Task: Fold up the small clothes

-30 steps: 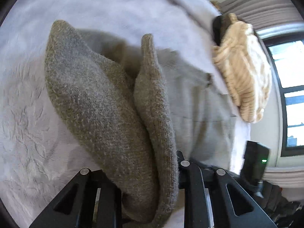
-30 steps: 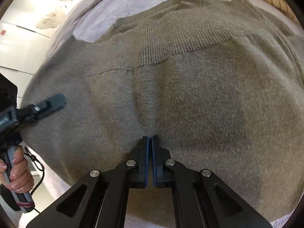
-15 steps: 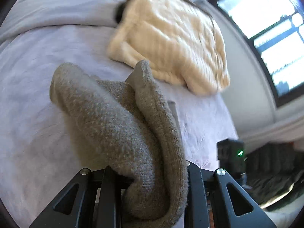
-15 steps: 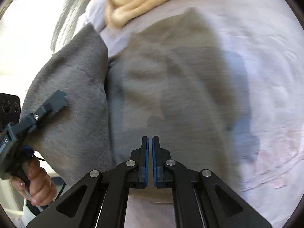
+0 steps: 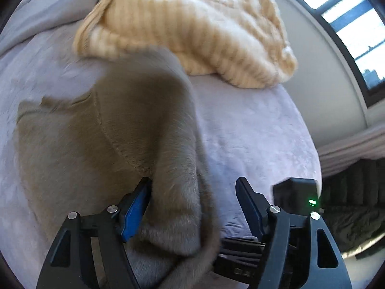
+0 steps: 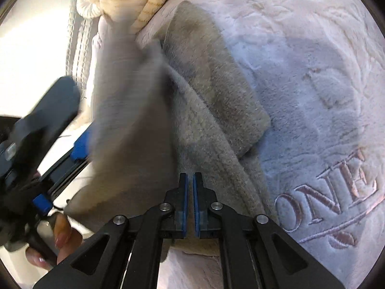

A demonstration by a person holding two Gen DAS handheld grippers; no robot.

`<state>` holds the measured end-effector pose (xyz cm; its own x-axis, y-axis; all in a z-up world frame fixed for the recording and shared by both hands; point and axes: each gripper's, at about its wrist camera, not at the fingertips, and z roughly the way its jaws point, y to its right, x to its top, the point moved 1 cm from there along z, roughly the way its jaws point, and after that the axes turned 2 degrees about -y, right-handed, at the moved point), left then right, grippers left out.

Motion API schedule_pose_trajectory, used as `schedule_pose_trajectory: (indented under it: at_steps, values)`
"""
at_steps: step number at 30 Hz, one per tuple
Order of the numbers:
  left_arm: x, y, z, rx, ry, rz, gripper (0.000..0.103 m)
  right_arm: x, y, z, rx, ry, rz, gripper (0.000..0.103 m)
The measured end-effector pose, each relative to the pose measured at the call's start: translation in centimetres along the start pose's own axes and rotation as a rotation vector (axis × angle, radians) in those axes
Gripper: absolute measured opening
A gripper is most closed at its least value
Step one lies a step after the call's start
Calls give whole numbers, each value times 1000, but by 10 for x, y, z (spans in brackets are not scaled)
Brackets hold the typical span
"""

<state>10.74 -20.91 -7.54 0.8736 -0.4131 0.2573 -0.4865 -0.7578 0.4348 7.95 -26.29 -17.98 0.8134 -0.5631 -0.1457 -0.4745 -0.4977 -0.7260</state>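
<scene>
Left gripper (image 5: 192, 204) has just been opening, its jaws now slack around the grey sweater (image 5: 115, 130); right gripper (image 6: 190, 202), pinched shut on nothing I can see, should smooth the fold flat on the bed (image 5: 252, 125).

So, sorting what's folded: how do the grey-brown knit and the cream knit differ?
The grey-brown knit is plain, dark and loosely draped, one fold lying between the open left tongs. The cream knit is pale, ribbed and lies untouched beyond it. Both rest on the lilac blanket.
</scene>
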Motion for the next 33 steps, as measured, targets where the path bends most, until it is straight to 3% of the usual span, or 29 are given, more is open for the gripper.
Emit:
schedule_pose_trajectory:
  at_steps: [4, 7, 12, 14, 18, 20, 21, 22, 23, 25, 26, 29, 33]
  values:
    - [-1, 19, -12, -34, 16, 57, 72, 1, 10, -10, 40, 30, 44, 9]
    - [0, 18, -28, -22, 62, 52, 72, 11, 24, -23, 140, 71, 121, 36]
    - [-13, -28, -57, 124, 127, -53, 72, 24, 45, -31, 347, 94, 258, 47]
    - [-21, -51, -61, 181, 133, -112, 72, 32, 49, -28, 399, 91, 280, 63]
    - [-49, -101, -69, 279, 109, -226, 72, 54, 41, -20, 490, 83, 295, 64]
    - [-64, -119, -65, 310, 80, -266, 72, 75, 24, -5, 441, 51, 271, 64]
    - [-66, -122, -60, 316, 68, -277, 72, 72, 24, -23, 411, 36, 248, 64]
    - [-72, -126, -56, 324, 49, -292, 72, 78, 13, -19, 341, 14, 193, 52]
    - [-78, -129, -53, 312, 46, -302, 72, 82, 3, -17, 273, 0, 144, 15]
    - [-84, -130, -51, 309, 56, -308, 73, 84, -26, -17, 63, -20, -17, 14]
    - [-84, -129, -51, 318, 58, -310, 73, 84, -41, -21, 19, -10, -92, 14]
    - [-83, -122, -52, 316, 58, -297, 73, 82, -68, -44, -10, 59, -213, 14]
    - [-70, -103, -48, 312, 64, -231, 73, 75, -35, -56, -79, 73, -160, 14]
